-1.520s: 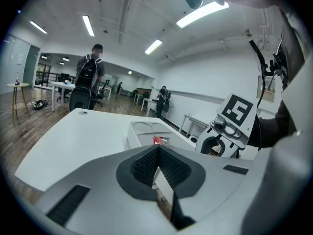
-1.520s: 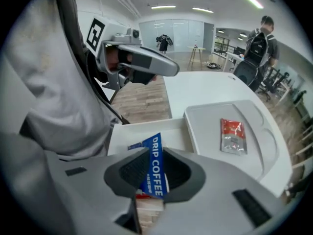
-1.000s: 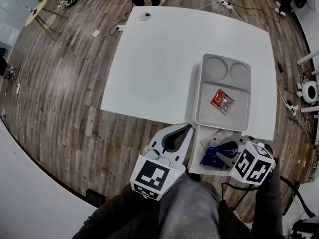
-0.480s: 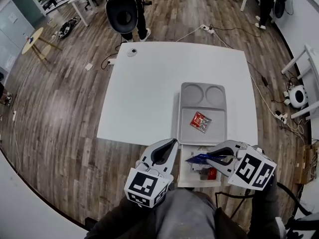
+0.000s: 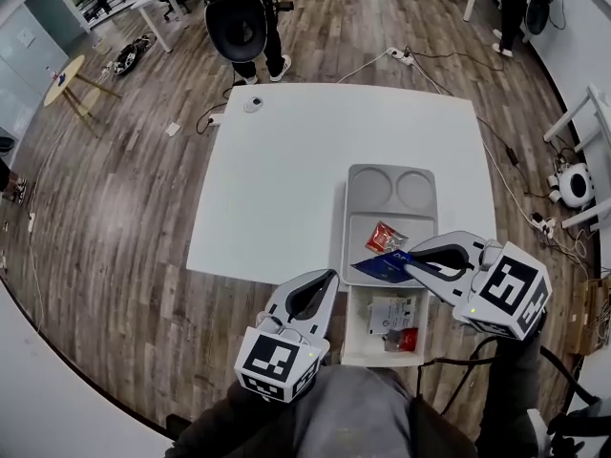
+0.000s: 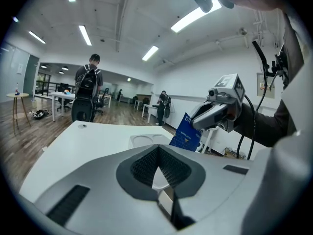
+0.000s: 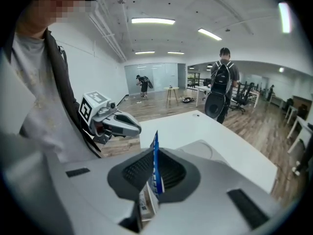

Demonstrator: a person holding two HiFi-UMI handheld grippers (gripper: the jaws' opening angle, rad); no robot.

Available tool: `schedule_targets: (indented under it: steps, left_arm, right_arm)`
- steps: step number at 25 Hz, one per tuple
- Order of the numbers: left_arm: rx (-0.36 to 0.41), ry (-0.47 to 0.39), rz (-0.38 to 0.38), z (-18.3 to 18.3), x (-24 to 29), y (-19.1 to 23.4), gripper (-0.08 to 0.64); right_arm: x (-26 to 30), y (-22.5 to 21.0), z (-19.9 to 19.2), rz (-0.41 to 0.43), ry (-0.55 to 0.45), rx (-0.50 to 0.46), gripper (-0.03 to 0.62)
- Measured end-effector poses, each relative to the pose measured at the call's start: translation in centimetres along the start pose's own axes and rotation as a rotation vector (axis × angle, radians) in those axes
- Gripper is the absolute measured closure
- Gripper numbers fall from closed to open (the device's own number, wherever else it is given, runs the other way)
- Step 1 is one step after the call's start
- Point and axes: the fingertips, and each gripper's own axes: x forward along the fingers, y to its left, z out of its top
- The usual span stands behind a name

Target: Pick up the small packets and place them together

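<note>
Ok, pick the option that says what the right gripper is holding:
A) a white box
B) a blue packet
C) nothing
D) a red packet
B: the right gripper is shut on a blue packet, while the red packet lies in the grey tray.

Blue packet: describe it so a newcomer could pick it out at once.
On the white table, find the grey tray at the person's edge. Over its near end, the right hand-held gripper pinches the blue packet in the air. The red packet lies in the tray.

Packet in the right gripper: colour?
Blue packet, clearest in the head view.
</note>
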Motion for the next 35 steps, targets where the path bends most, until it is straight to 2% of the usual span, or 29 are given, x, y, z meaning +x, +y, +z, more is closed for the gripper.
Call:
schedule_targets:
  steps: [5, 11, 15, 18, 20, 24, 27, 32, 35]
  left_arm:
    - [-0.030, 0.030, 0.013, -0.9, 0.8, 1.0, 0.561]
    - [-0.058, 0.049, 0.025, -1.8, 1.2, 2.2, 0.561]
    - [-0.072, 0.061, 0.038, -2.2, 1.0, 3.1, 0.561]
    - [-0.075, 0.067, 0.047, -2.3, 0.8, 3.5, 0.561]
    - [-0.072, 0.065, 0.055, -2.2, 0.6, 3.5, 0.561]
    - [-0.056, 0.048, 0.062, -2.1, 0.0, 3.2, 0.561]
    - [-0.044, 0.044, 0.050, -2.0, -0.2, 2.2, 0.561]
    - [-0.028, 0.047, 0.005, -2.2, -0.5, -0.8, 0.561]
    - [-0.022, 0.051, -0.016, -2.4, -0.6, -2.3, 0.561]
  right_arm:
    - [2.4, -2.9, -2.8, 0.030, 0.021, 0.081, 0.562]
    - [5.1, -7.8, -4.3, -0.028, 0.038, 0.164, 0.555]
    - [6.9, -10.0, -5.1, -0.083, 0.059, 0.170, 0.510]
    - [7.2, -11.2, -5.4, -0.144, 0.073, 0.159, 0.420]
    - [6.8, -11.5, -5.1, -0.180, 0.057, 0.154, 0.411]
    - [4.9, -10.6, -3.3, -0.235, -0.024, 0.121, 0.411]
    - [3.2, -8.9, -2.6, -0.241, -0.059, 0.105, 0.413]
    - [1.0, -5.2, -4.0, -0.216, -0.061, 0.110, 0.413]
    - [0.8, -2.5, -5.7, -0.163, -0.035, 0.116, 0.413]
